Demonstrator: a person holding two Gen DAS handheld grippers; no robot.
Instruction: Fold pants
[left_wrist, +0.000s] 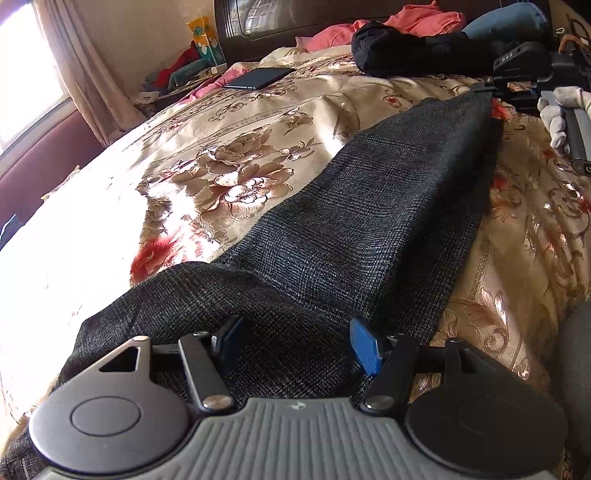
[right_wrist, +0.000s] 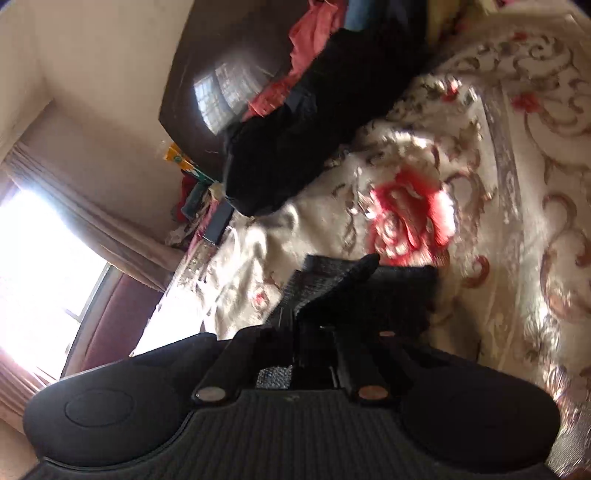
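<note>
A home bedroom. Bed with floral bedspread (left_wrist: 229, 122) and dark glossy headboard (left_wrist: 295, 18). Curtained window (left_wrist: 26, 70) letting in strong daylight. Loose clothes (left_wrist: 399, 26) heaped by the headboard, phone (left_wrist: 258, 78) lying on the covers, clutter (left_wrist: 184, 70) in the corner.

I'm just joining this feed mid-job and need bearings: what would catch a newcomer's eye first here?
The long dark checked pants lie stretched across the shiny floral bedspread, from the left hand-held gripper, whose fingers stand apart over the near end, to the right hand-held gripper, shut on the far end. Behind, black clothing and pink clothes are piled against the dark headboard, with a dark phone nearby.
</note>
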